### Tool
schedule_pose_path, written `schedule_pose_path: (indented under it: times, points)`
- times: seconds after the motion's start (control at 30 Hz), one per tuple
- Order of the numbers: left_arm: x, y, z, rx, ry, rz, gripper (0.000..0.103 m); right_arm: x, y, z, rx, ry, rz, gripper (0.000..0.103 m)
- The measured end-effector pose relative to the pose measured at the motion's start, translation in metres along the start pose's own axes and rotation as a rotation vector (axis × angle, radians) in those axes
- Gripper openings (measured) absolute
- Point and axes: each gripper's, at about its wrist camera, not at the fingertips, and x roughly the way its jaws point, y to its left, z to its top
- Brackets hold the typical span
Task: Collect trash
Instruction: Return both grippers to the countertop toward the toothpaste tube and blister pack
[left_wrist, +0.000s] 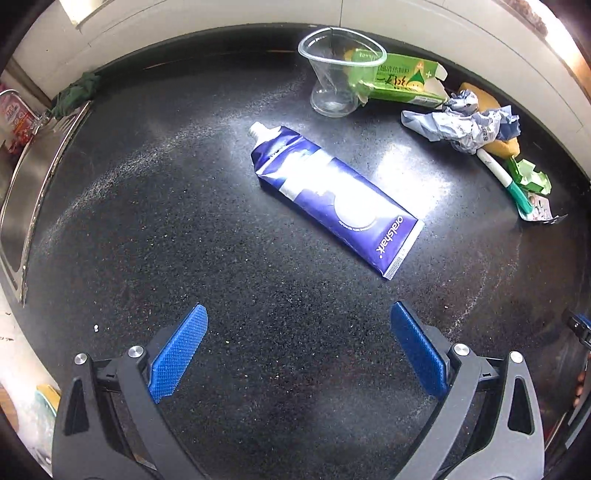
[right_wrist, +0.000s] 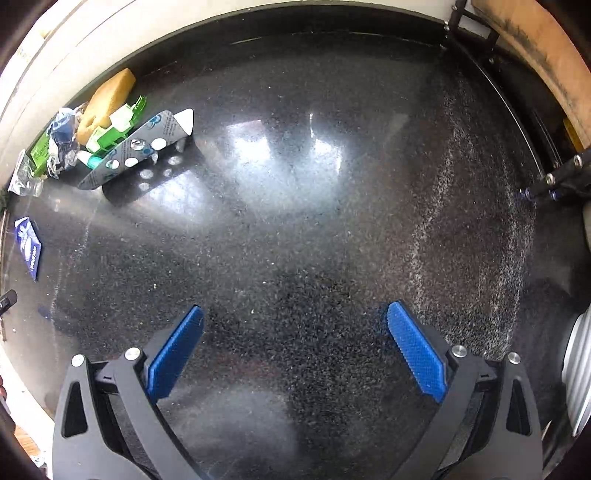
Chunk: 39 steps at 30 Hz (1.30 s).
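A blue tube (left_wrist: 334, 199) lay flat on the black speckled bench (left_wrist: 184, 221), its long axis running on a diagonal: the white cap end pointed up and to the left toward the back wall, and the flat crimped end pointed down and to the right, nearer the left gripper (left_wrist: 298, 325). That gripper's blue-padded fingers (left_wrist: 181, 354) stood wide apart and held nothing; the tube sat ahead of them, well apart, roughly on the line between the two fingers but shifted a little toward the right one, with bare bench between its crimped end and the fingertips. Behind the tube a clear plastic cup (left_wrist: 338, 74) stood upright, with a green carton (left_wrist: 402, 79) lying just beside it and partly seen through it. To the right of these, crumpled paper (left_wrist: 461, 123) lay against a yellow sponge (left_wrist: 498, 144), and a toothbrush (left_wrist: 504, 179) with a green handle ran diagonally beside a bit of green packaging (left_wrist: 532, 177). A steel sink (left_wrist: 33, 177) bordered the bench on the left. In the right wrist view the right gripper (right_wrist: 295, 325) hovered over bare bench with its fingers also spread wide and empty; the trash pile, including a silver blister pack (right_wrist: 140, 147), sat far off to its upper left, and the tube (right_wrist: 28, 247) showed only at the left edge.
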Motion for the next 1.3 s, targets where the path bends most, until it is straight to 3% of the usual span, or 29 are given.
schedule_pose_path:
  times: [0.1,0.63,0.93,1.13,1.3]
  points:
    - [0.013,-0.002,0.001,0.006,0.03,0.016,0.096,0.006,0.013,0.003,-0.042,-0.002,-0.047,0.097]
    - [0.041,0.003,-0.004,0.021,0.105,0.011,0.096,0.012,0.043,0.034,-0.018,0.003,-0.049,0.098]
    - [0.044,-0.006,-0.023,0.015,0.11,0.014,0.096,0.009,0.046,0.03,-0.029,-0.009,-0.045,0.098]
    - [0.045,0.005,-0.032,-0.039,0.137,-0.013,0.097,0.008,0.044,0.027,-0.032,-0.016,-0.042,0.098]
    - [0.045,0.009,-0.039,-0.024,0.149,-0.016,0.097,0.008,0.044,0.026,-0.051,-0.027,-0.037,0.098]
